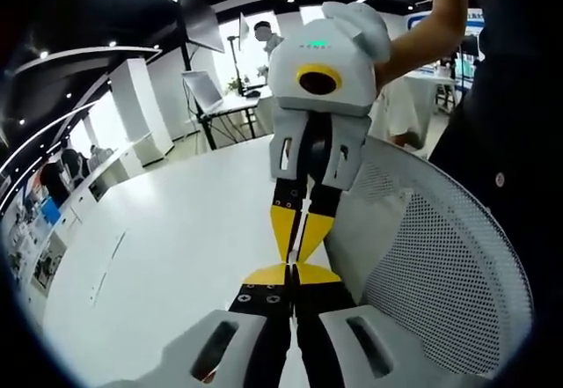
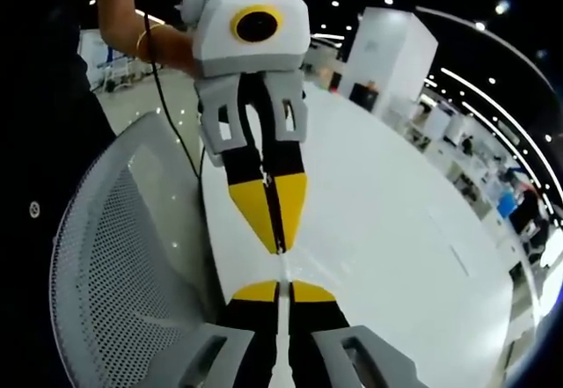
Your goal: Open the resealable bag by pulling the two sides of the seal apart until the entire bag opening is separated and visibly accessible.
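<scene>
My left gripper (image 1: pixel 292 272) and my right gripper (image 1: pixel 296 245) meet tip to tip over the white table (image 1: pixel 176 230), both with jaws shut. A pale, translucent sheet, which I take for the resealable bag (image 1: pixel 374 230), hangs off the meeting point in front of the mesh chair. In the right gripper view my right gripper (image 2: pixel 283 284) is shut on a thin white edge of the bag (image 2: pixel 283 318) that runs between its jaws. The left gripper (image 2: pixel 279 243) faces it, shut too. The seal itself is seen edge-on and its state is hidden.
A white mesh chair back (image 1: pixel 457 256) stands close beside the grippers at the table's edge, and also appears as the chair back (image 2: pixel 114 256). A person's arm (image 1: pixel 431 27) holds the right gripper. Desks and a laptop stand (image 1: pixel 207 93) lie beyond the table.
</scene>
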Available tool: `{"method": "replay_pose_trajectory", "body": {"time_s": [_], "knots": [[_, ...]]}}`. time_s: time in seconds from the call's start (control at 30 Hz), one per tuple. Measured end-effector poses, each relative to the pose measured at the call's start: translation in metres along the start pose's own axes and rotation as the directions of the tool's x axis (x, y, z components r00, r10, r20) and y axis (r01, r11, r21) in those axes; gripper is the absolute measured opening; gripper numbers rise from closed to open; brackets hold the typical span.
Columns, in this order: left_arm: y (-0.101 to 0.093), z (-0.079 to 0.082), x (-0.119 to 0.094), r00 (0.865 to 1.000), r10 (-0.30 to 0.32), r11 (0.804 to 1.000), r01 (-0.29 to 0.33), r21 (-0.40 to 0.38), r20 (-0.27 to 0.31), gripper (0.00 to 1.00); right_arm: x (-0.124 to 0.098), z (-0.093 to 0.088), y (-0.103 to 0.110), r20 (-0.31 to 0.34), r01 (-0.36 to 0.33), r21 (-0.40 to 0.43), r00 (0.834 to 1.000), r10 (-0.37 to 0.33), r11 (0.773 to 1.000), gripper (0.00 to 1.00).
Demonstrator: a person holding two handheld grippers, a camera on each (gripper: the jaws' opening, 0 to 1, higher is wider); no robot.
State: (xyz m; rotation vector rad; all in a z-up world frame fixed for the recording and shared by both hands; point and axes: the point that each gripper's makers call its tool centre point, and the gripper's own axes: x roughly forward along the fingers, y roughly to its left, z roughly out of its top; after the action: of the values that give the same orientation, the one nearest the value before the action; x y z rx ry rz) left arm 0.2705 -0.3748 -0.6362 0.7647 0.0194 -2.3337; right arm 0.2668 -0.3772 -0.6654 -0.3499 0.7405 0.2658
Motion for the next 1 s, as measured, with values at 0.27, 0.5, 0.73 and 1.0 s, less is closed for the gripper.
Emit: {"method": "replay_pose_trajectory", "body": {"time_s": [0.27,0.5,0.73,1.0], "knots": [[-0.0019,-0.0020,-0.0035,1.000,0.000,1.000,0.000,-0.010,-0.001,0.00,-0.0024,-0.0077,0.0016,-0.017,0.002,0.008,1.000,-0.002,1.000,0.00],[0.0007,-0.0009,-0.0036,1.000,0.001,1.000,-0.001,0.011,-0.002,0.00,-0.0022,-0.0059,0.0009,-0.032,0.008,-0.043,0.999,-0.009,0.999,0.00],[0.0006,0.0002,-0.0016,1.000,0.003,1.000,-0.003,0.004,0.019,0.00,-0.0034,-0.0045,-0.0005,-0.023,0.011,-0.046,1.000,-0.012,0.999,0.00],[-0.0027,-0.0025,0.0051,1.000,-0.005,1.000,0.005,0.006,0.007,0.00,-0.0018,-0.0014,0.0028,-0.018,0.002,-0.052,1.000,-0.003,0.999,0.00]]}}
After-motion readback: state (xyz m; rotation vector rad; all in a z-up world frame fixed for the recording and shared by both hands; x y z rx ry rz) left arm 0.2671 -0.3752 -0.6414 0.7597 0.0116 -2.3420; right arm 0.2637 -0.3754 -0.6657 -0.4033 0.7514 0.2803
